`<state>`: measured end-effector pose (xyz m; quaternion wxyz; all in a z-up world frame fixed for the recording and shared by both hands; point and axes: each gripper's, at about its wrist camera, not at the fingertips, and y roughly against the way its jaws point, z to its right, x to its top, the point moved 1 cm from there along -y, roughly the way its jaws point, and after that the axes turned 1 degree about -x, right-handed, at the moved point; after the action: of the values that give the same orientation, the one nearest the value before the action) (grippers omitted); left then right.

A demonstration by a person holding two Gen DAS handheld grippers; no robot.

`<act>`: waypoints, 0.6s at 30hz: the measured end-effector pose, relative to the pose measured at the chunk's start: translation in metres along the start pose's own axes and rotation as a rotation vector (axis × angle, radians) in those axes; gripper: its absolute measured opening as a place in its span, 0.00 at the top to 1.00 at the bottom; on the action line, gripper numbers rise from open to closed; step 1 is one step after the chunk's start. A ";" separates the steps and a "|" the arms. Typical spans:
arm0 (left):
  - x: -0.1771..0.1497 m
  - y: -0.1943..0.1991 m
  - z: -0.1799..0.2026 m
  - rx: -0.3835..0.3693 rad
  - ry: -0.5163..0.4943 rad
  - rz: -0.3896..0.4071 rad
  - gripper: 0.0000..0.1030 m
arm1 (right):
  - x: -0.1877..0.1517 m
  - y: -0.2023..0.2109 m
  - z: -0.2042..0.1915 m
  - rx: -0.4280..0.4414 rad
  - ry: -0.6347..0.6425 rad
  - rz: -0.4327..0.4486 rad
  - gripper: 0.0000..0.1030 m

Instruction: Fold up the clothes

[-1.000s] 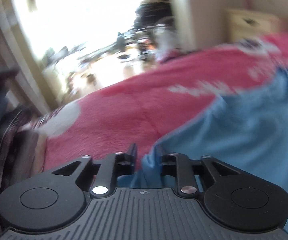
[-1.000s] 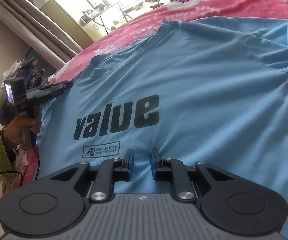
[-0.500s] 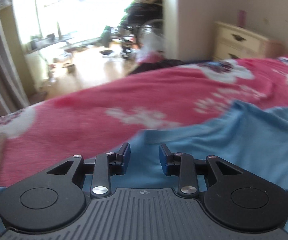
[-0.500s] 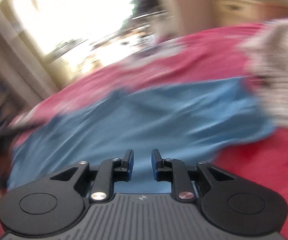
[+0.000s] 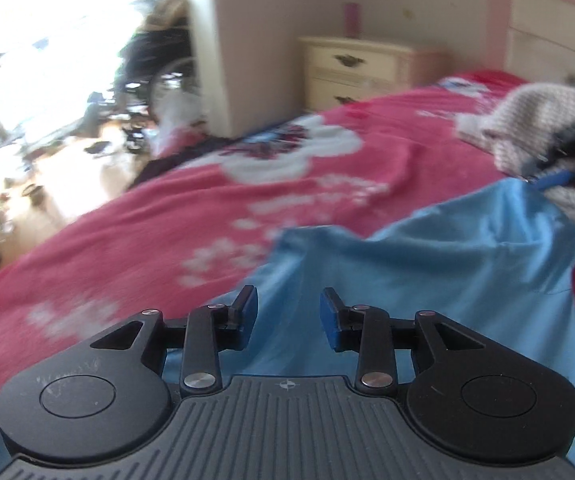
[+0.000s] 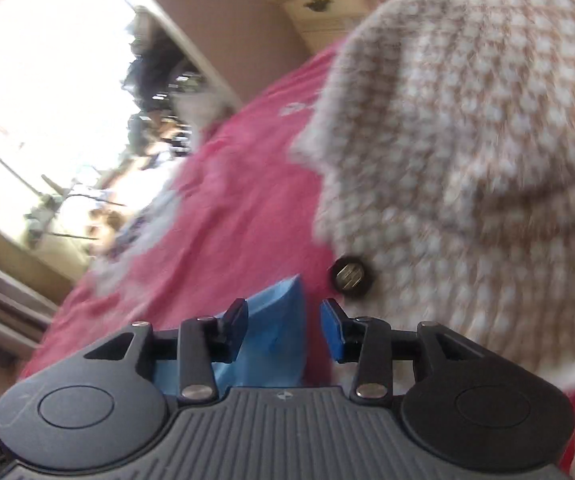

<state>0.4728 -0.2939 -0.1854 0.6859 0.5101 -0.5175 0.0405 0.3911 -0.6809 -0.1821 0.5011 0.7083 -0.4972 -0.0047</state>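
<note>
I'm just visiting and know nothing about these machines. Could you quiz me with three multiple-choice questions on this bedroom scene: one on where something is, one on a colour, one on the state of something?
1. Where does the checked knit garment lie?
A. on the floor
B. on the bed, beside the T-shirt's far edge
C. on the nightstand

2. What colour is the T-shirt?
A. light blue
B. white
C. green

3. How do the right gripper's jaws stand?
A. clamped on the knit garment
B. apart, blue cloth between them
C. out of sight

Answers: 1 B, it rests on the red floral blanket next to the shirt. 2 A, plainly blue in both views. 3 B, the jaws are opening, with a gap on either side of the cloth.
</note>
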 end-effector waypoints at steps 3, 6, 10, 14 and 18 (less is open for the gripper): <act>0.007 -0.021 0.023 -0.017 -0.048 -0.006 0.67 | 0.011 -0.018 0.006 0.052 -0.081 -0.080 0.56; 0.010 -0.037 0.042 -0.012 -0.103 0.008 0.67 | 0.014 -0.028 0.004 0.062 -0.103 -0.110 0.56; 0.012 -0.051 0.052 -0.003 -0.115 0.028 0.67 | 0.015 -0.037 -0.003 0.031 -0.043 -0.131 0.67; 0.013 -0.056 0.052 0.028 -0.096 0.040 0.67 | 0.016 -0.024 -0.006 0.002 0.057 -0.029 0.97; 0.013 -0.061 0.050 0.055 -0.067 0.049 0.66 | 0.019 -0.016 0.003 -0.032 0.058 0.065 0.97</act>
<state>0.4808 -0.3663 -0.2181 0.6527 0.5170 -0.5512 0.0542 0.4109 -0.6962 -0.1858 0.5265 0.6835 -0.5050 0.0243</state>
